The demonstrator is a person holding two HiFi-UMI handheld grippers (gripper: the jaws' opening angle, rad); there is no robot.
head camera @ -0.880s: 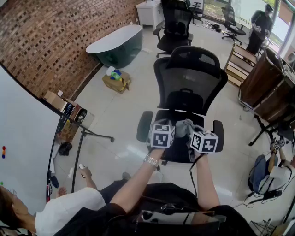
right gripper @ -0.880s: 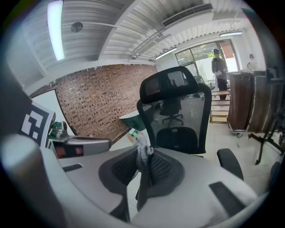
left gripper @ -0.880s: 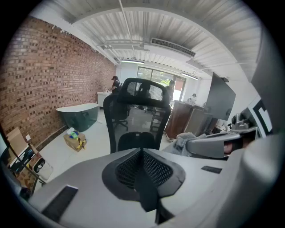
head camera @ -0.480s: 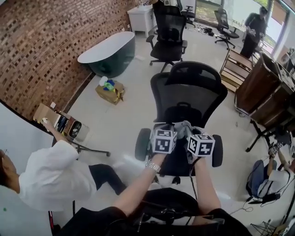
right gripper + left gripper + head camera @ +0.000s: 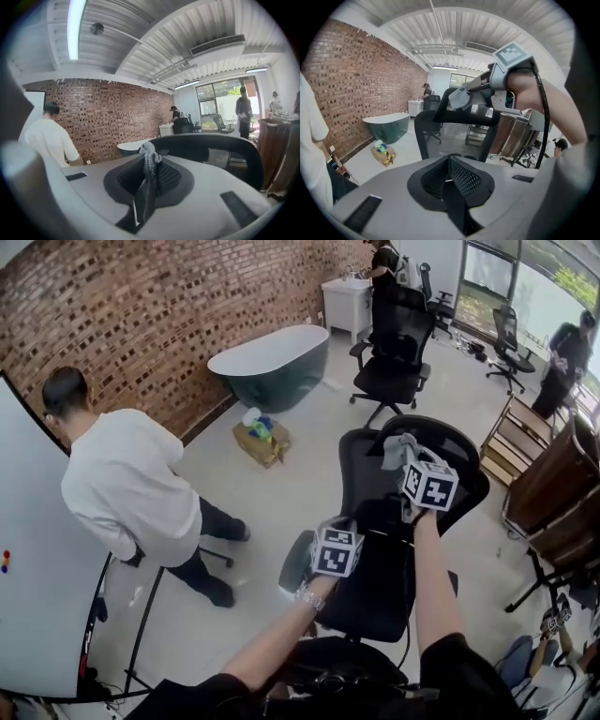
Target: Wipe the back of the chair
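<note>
A black mesh office chair stands in front of me, its back toward me. My right gripper is raised to the top edge of the chair back and is shut on a grey cloth, which bunches between its jaws. Lower down, my left gripper is held near the middle of the chair back; its jaws are shut with nothing between them. In the left gripper view the mesh back rises ahead, with the right gripper and cloth at its top bar.
A person in a white shirt stands bent over at the left beside a whiteboard. Behind are a green bathtub, a cardboard box and another black chair. Wooden furniture stands at the right.
My right gripper has lifted the cloth from beside the left gripper up to the top of the chair back. The person in white has stood up and moved along the brick wall.
</note>
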